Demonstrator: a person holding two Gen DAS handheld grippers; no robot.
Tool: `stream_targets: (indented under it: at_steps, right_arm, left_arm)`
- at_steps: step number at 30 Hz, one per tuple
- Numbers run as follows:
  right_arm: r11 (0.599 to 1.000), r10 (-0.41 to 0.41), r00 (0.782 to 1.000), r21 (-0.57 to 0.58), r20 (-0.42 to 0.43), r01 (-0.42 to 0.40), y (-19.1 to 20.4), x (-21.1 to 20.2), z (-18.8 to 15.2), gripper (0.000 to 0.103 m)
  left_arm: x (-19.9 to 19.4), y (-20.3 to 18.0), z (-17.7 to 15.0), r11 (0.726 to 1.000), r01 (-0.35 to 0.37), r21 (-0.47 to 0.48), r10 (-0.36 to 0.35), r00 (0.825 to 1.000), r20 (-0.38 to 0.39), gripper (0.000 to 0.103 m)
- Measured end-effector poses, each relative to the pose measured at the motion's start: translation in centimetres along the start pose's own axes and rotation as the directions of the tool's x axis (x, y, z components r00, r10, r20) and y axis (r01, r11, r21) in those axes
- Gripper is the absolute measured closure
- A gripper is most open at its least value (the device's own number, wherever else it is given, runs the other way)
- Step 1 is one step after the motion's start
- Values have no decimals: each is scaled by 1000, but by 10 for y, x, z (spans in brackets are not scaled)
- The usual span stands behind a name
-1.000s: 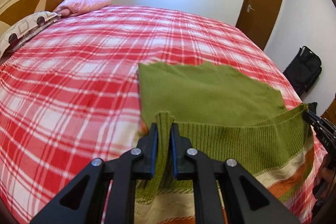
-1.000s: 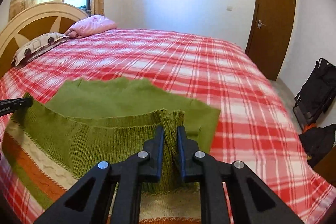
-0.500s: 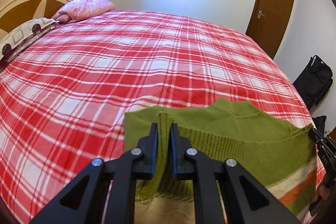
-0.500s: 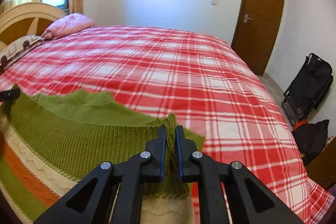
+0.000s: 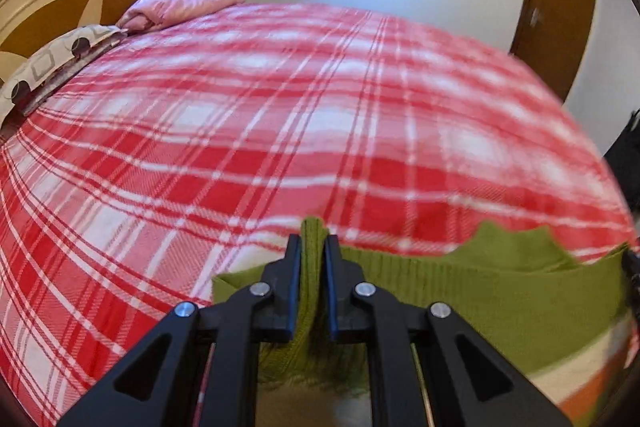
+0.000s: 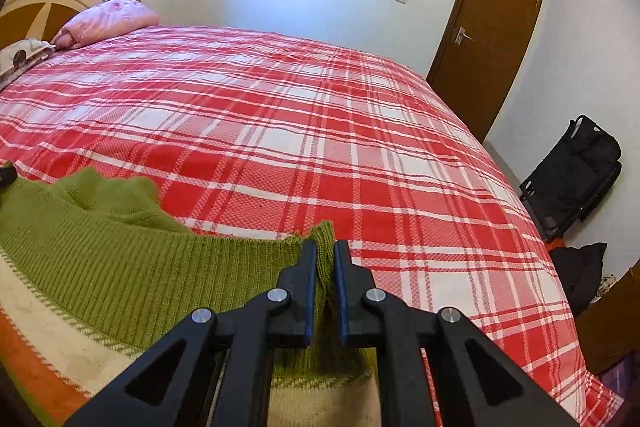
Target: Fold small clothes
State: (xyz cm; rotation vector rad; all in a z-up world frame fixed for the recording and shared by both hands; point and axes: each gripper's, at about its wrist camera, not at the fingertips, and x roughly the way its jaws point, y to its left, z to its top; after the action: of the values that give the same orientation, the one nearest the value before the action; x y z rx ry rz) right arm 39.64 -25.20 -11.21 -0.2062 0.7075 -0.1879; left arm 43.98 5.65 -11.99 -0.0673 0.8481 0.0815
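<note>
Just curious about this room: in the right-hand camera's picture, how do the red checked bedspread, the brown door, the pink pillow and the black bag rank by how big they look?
1. Red checked bedspread, by far.
2. Brown door.
3. Black bag.
4. Pink pillow.
The bag and pillow look close in size, and the fisheye lens distorts, so that pair is unsure.

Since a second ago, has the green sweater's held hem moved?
Yes. The green sweater hem has been drawn back across the plaid bedspread, away from the pink pillow.

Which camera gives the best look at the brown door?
The right wrist view. There the brown door shows sharp and nearly whole, from its top edge to the floor, with its metal handle plain. The left wrist view catches only a blurred slice of it at the upper right edge, cut off by the lens rim.
</note>
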Motion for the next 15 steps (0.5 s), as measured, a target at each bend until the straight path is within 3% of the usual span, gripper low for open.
stream_targets:
  at_steps: [3,7,10,12,14,15]
  right_arm:
    - [1000,6,1000,4,-8,-6,-1,4,-2,95]
    - [1000,26,994,-3,-105,-27,1,25,-1,95]
    - [1000,1,992,-19,-124,-3,3,29,-2,93]
    - [999,-34,991,-42,-129,29,8,29,-1,90]
    - [993,-94,988,-78,-124,85,12,29,-1,79]
    - [990,-118,986,-98,-121,106,14,28,-1,79]
  left_arm:
    - [6,0,-1,1000,-17,-1,17,1000,-10,86]
    - [9,-3,-1,999,-46,15,46,999,-20,82]
    - [13,-10,-1,995,-93,46,95,995,-29,75]
    - [16,-11,0,991,-121,53,123,992,-36,64]
    - [19,-6,3,989,-148,29,149,987,-57,42]
    - [20,1,5,990,-141,-5,140,987,-74,38]
